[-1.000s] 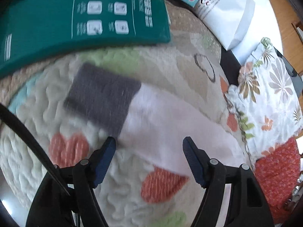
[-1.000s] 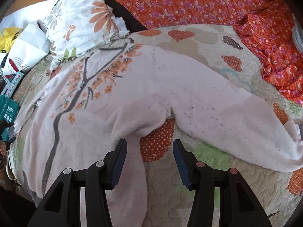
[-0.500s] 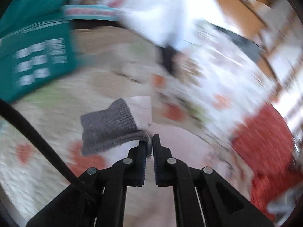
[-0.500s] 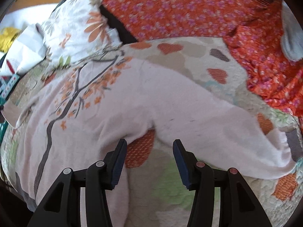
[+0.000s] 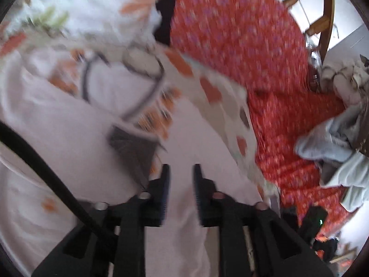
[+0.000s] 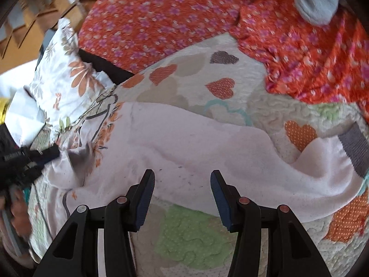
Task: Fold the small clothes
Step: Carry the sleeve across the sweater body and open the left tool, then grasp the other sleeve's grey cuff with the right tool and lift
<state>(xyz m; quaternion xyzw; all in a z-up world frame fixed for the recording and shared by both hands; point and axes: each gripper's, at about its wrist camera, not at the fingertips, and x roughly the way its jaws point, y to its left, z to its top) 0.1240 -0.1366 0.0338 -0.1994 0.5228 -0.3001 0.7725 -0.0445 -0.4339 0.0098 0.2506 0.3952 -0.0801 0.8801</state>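
Note:
A pale pink sweater (image 6: 184,143) with an orange-and-grey tree print lies flat on the heart-patterned quilt (image 6: 189,226). Its left sleeve is folded across the body, with the grey cuff (image 5: 131,145) resting on the chest. My left gripper (image 5: 181,173) hovers just right of that cuff; its jaws are opening and nothing is between them. In the right wrist view the same cuff (image 6: 79,159) shows beside the left gripper (image 6: 55,153). My right gripper (image 6: 182,180) stands open over the lower edge of the outstretched right sleeve, whose grey cuff (image 6: 355,152) lies far right.
Red floral fabric (image 6: 161,23) covers the far side of the bed. A flowered pillow (image 6: 66,69) lies at the far left. A light blue garment (image 5: 334,143) is heaped at the right, with a wooden chair (image 5: 322,11) behind it.
My left gripper shut on the grey cuff, swung the sleeve across onto the sweater's body and has let go. My right gripper drifted along the other sleeve, still open.

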